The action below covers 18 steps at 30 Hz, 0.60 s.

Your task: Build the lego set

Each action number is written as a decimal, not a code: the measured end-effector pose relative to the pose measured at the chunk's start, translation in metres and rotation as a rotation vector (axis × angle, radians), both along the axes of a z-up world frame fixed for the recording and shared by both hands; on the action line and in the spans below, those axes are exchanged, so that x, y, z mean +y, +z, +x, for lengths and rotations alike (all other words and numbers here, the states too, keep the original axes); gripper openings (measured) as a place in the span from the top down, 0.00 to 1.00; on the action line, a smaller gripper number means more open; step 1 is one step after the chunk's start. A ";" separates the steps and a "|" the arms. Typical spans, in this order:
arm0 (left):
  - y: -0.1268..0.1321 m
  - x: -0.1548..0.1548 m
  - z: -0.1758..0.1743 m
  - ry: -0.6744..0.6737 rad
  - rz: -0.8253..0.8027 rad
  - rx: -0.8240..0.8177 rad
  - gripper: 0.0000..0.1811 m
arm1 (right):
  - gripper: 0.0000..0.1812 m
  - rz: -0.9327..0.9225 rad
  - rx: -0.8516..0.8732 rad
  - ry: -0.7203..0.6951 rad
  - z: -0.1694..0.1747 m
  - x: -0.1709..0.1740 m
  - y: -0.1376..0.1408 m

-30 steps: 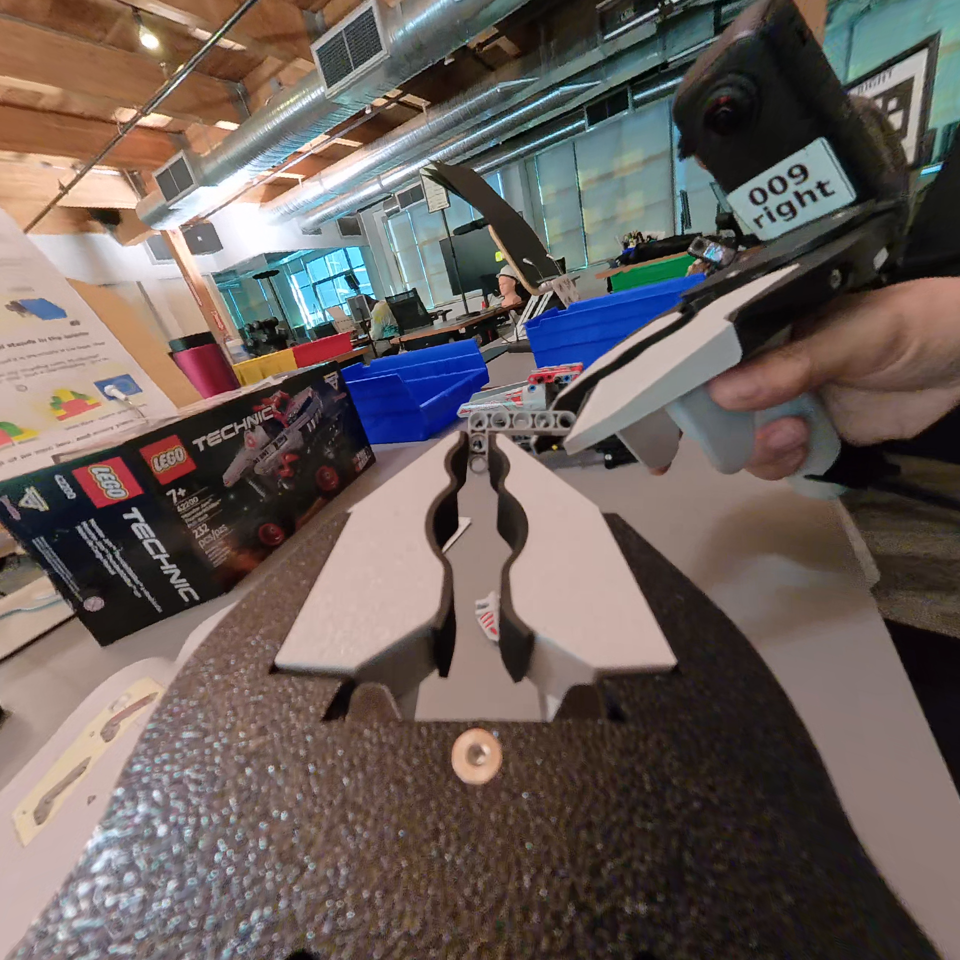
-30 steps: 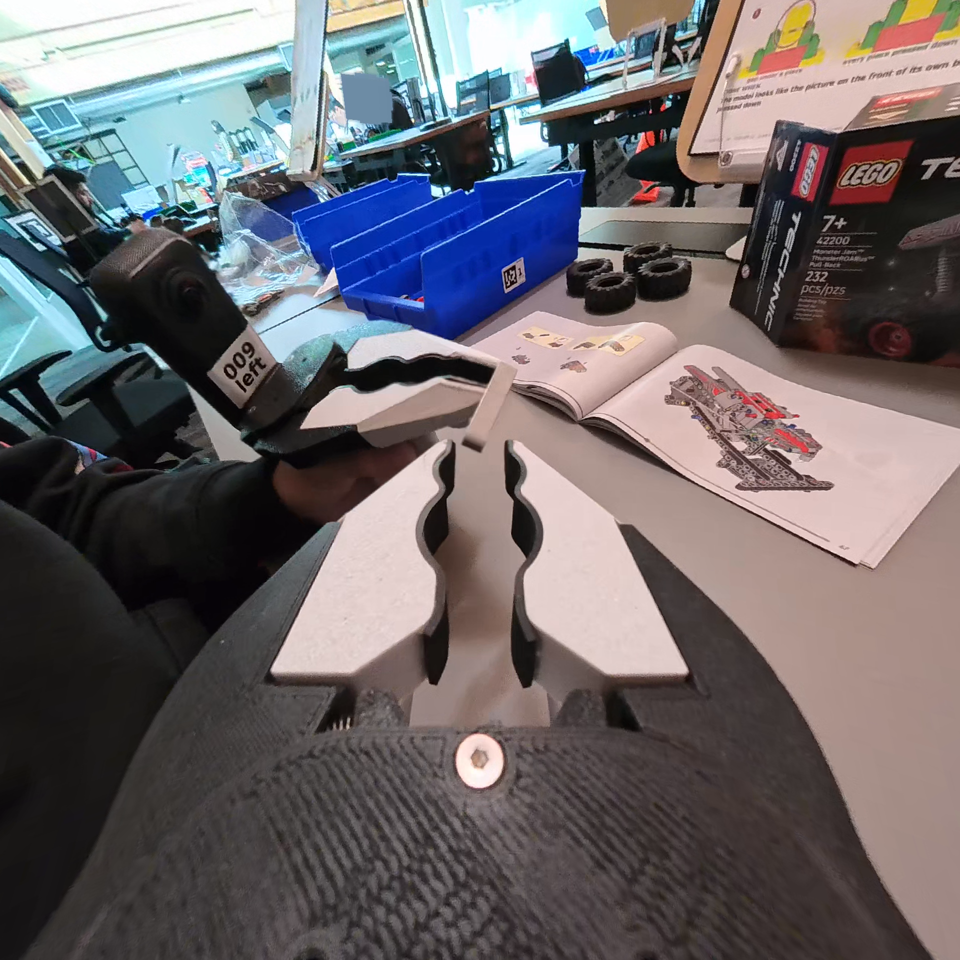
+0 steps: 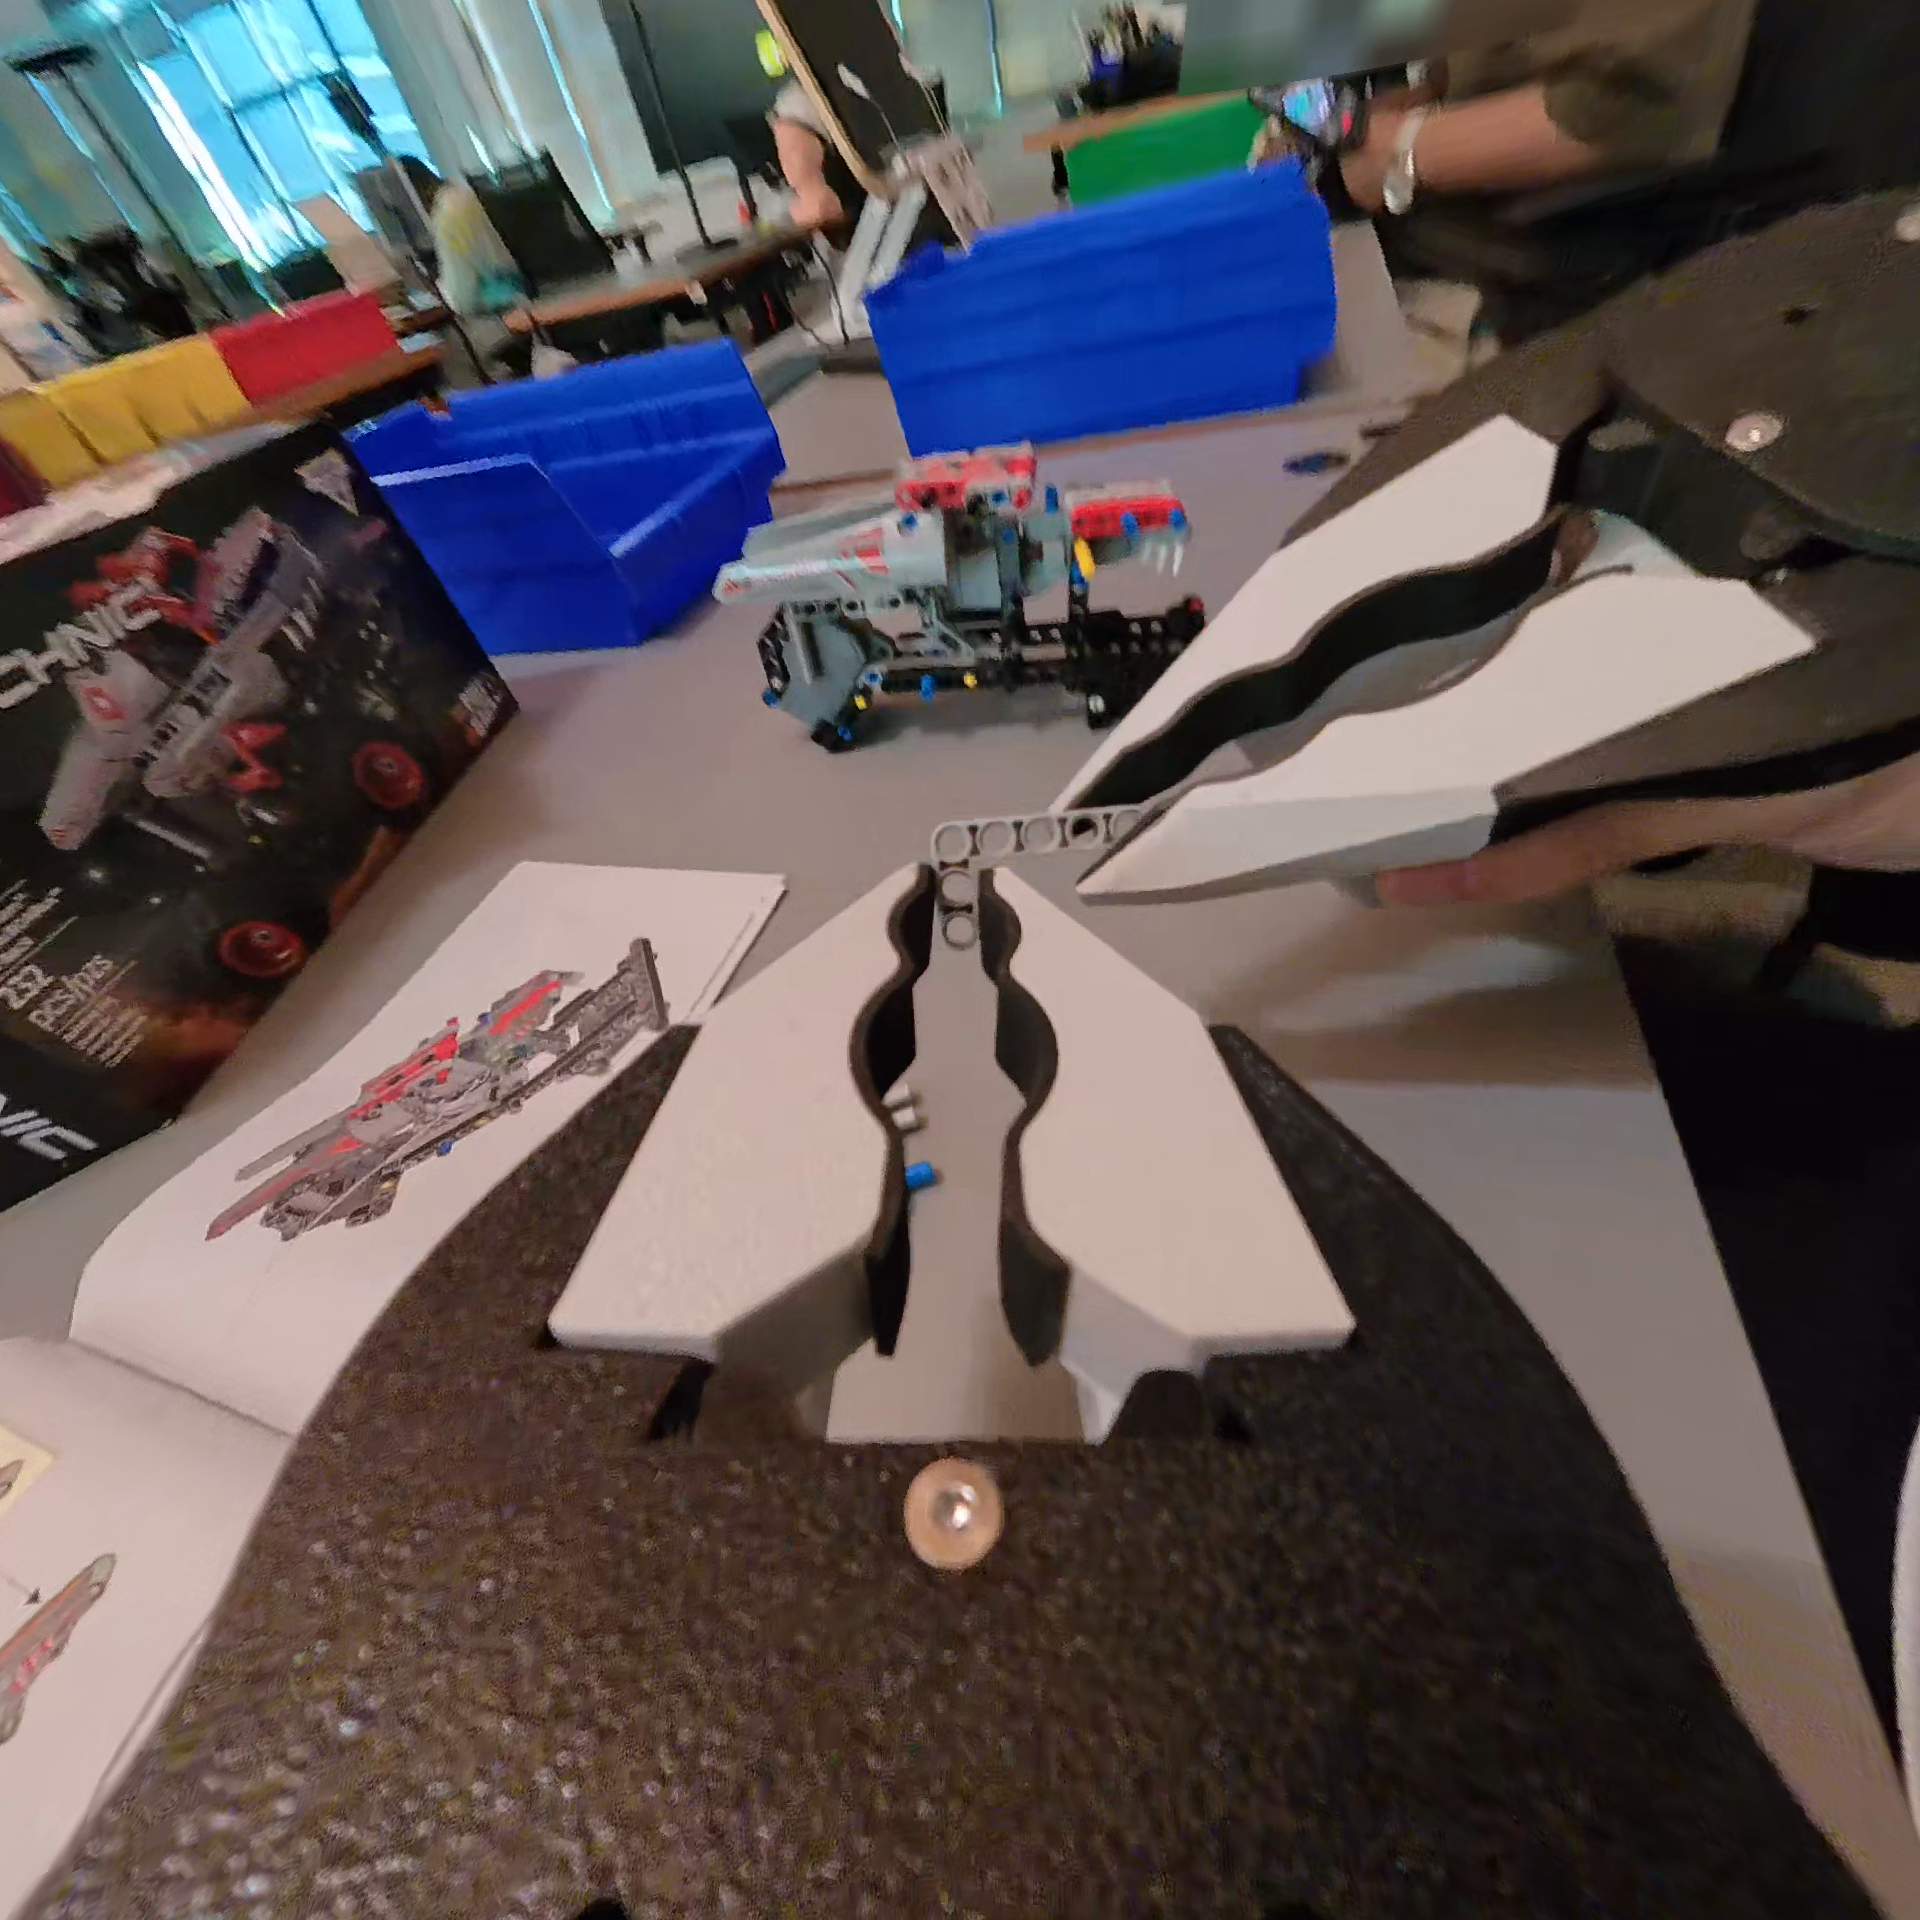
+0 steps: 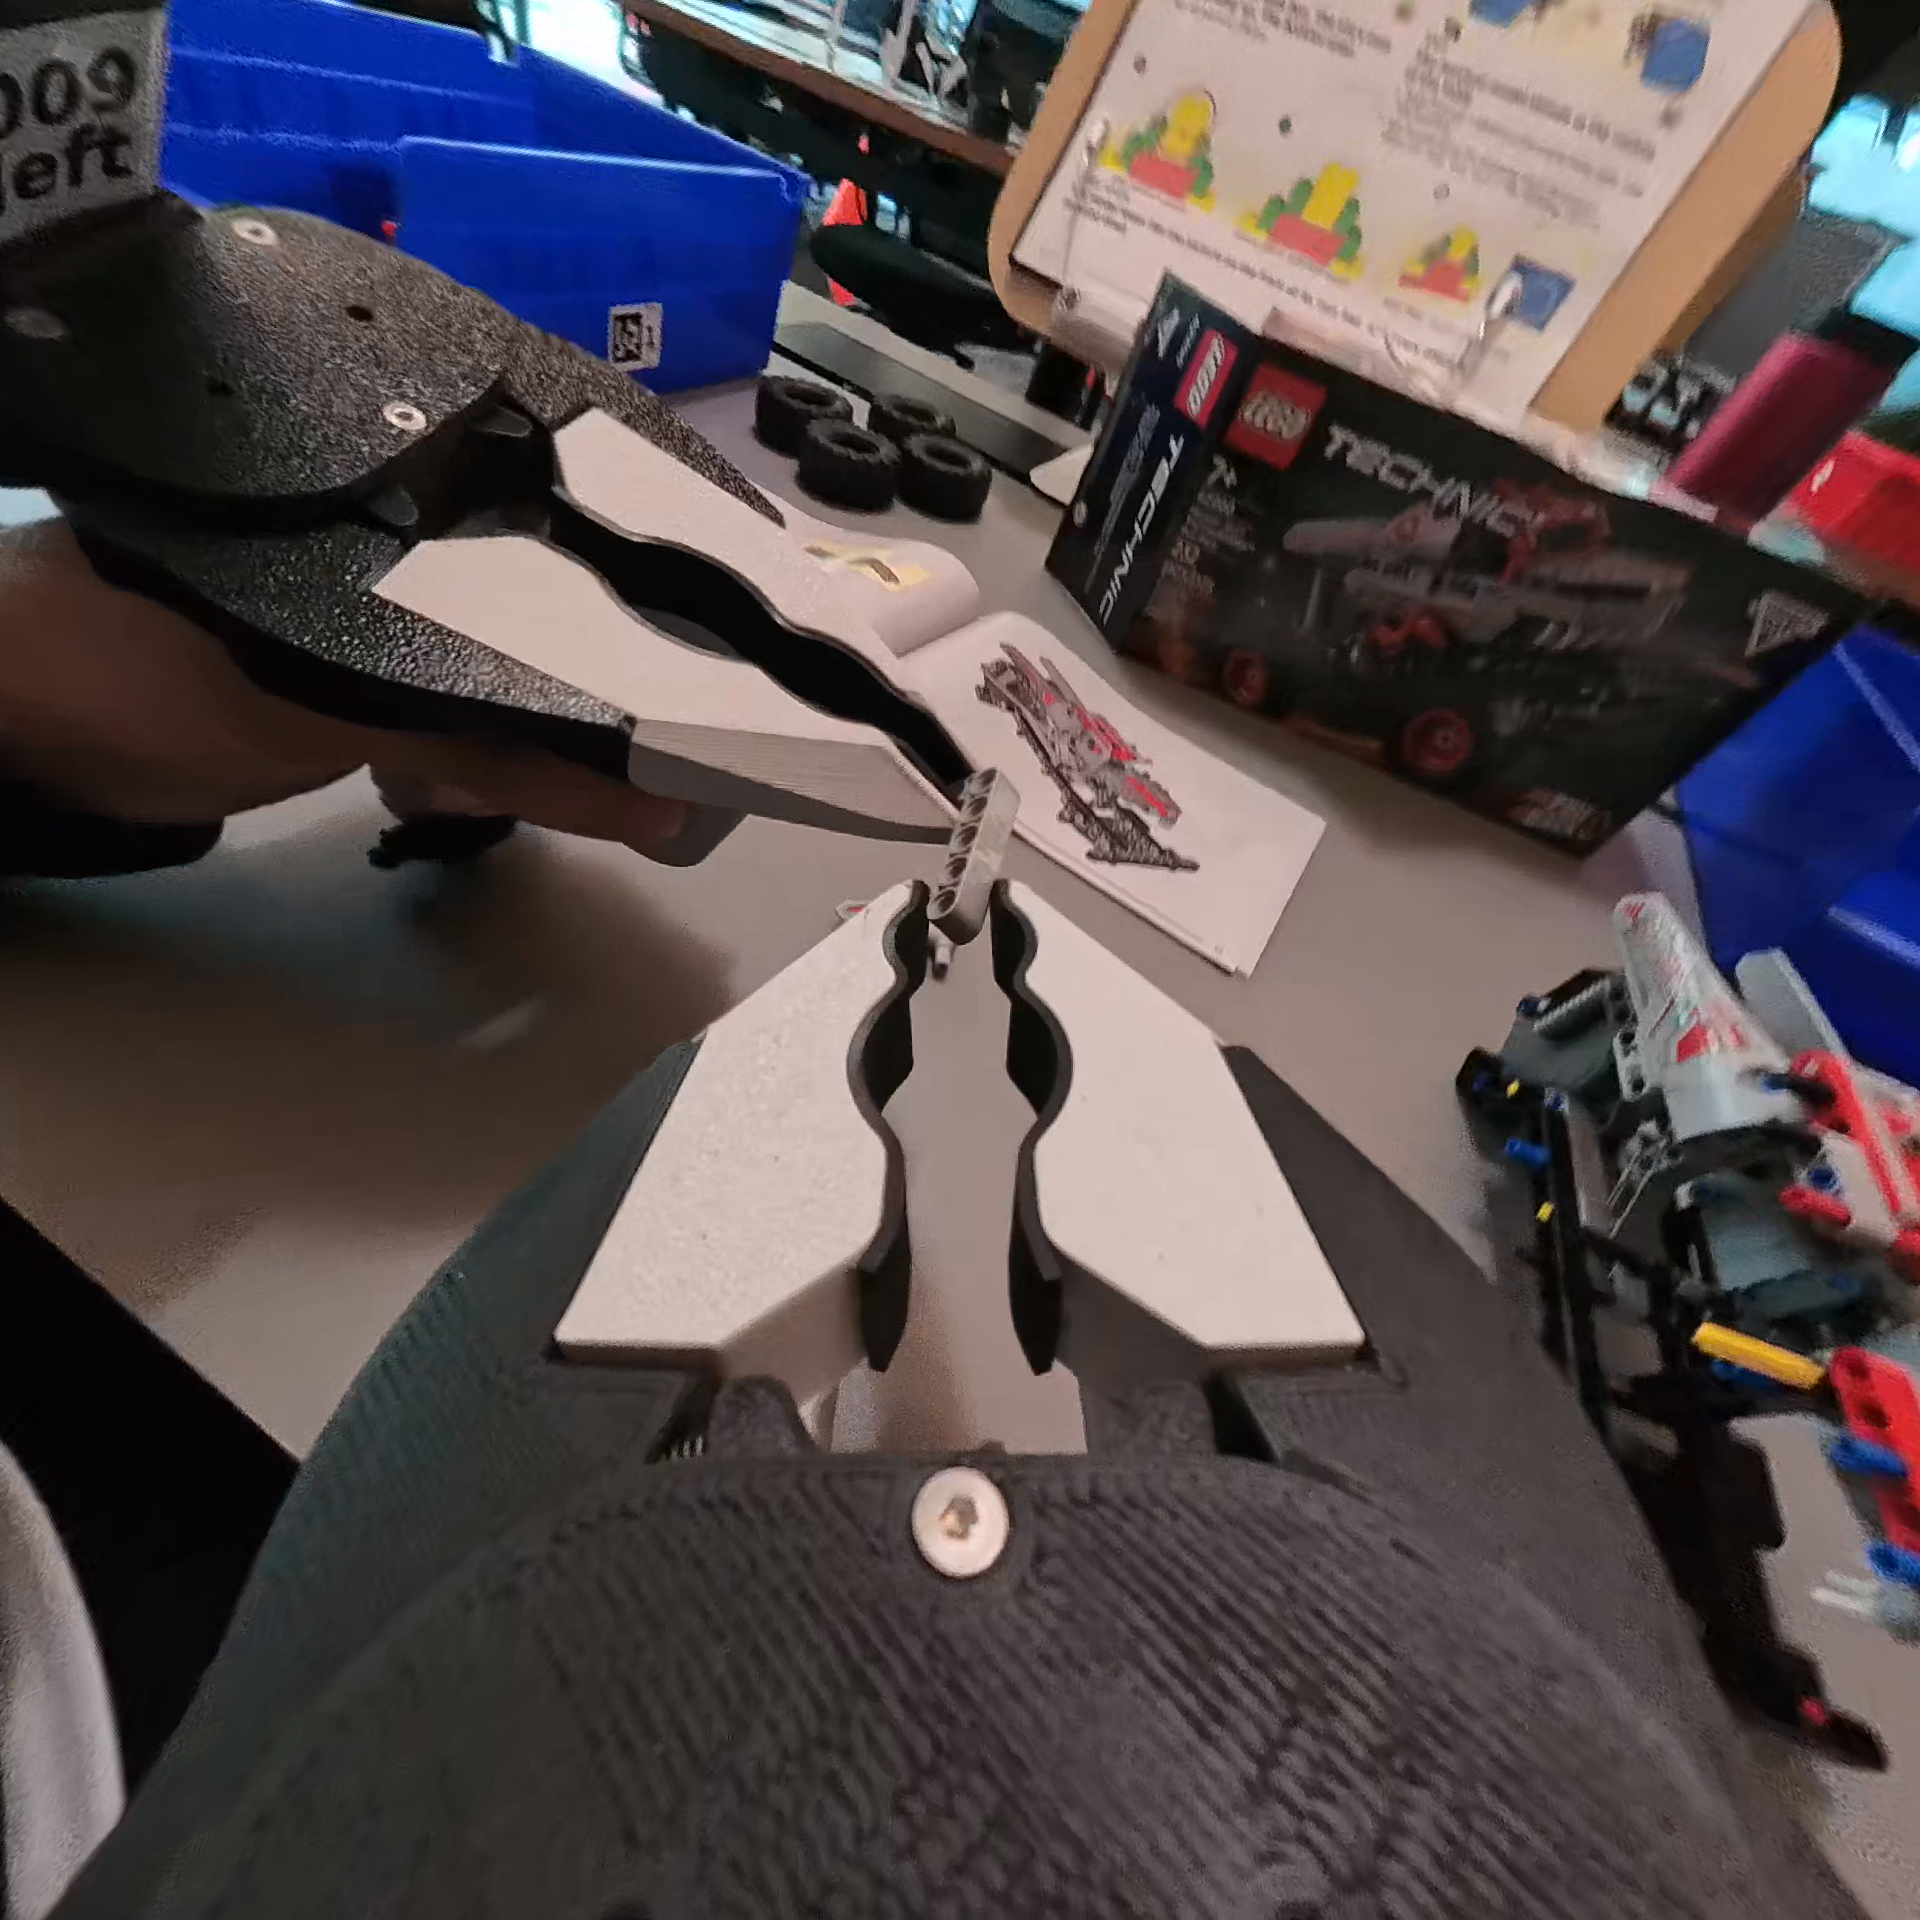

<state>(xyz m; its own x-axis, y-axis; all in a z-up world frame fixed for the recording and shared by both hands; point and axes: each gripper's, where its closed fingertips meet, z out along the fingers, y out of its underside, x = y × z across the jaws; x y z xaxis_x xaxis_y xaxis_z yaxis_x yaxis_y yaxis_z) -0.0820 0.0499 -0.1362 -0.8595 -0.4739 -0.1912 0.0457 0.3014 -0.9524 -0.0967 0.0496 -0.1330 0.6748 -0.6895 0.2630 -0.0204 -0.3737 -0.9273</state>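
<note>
A grey L-shaped Technic beam [image 3: 1023,834] hangs above the table between both grippers. My left gripper [image 3: 956,902] is shut on its short arm. My right gripper [image 3: 1103,844] comes in from the right and is shut on the end of its long arm. In the right wrist view the beam [image 4: 977,836] stands between my right gripper's tips [image 4: 953,912], and the left gripper [image 4: 958,802] holds its upper end. The partly built grey, red and black model [image 3: 966,592] stands on the table beyond; in the right wrist view it [image 4: 1704,1143] is at the right.
The open instruction booklet [image 3: 447,1091] lies at the left, beside the black set box [image 3: 208,707]. Blue bins [image 3: 582,520] stand behind the model. Several black tyres [image 4: 873,447] sit near a bin. A small blue pin [image 3: 920,1177] lies on the table under my left gripper.
Both grippers have tilted down toward the table. My right gripper was open beside the beam; its fingers have now shut on the beam's free end. The left gripper still holds the beam.
</note>
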 end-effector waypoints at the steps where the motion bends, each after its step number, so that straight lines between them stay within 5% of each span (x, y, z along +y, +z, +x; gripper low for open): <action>1: -0.005 -0.001 0.001 -0.015 0.037 0.016 0.97 | 0.94 0.022 0.030 -0.015 0.001 -0.001 -0.003; 5: -0.038 0.004 0.005 -0.013 0.242 0.186 0.97 | 0.92 0.025 0.249 -0.001 -0.004 -0.003 -0.036; 12: -0.076 0.004 0.000 -0.144 0.570 0.284 0.97 | 0.90 -0.106 0.379 0.026 -0.012 -0.005 -0.068; 16: -0.077 0.001 0.003 -0.164 0.584 0.270 0.96 | 0.91 -0.070 0.434 0.031 -0.013 -0.006 -0.074; 18: -0.071 0.001 -0.001 -0.217 0.555 0.283 0.86 | 0.91 -0.059 0.441 0.034 -0.013 -0.006 -0.074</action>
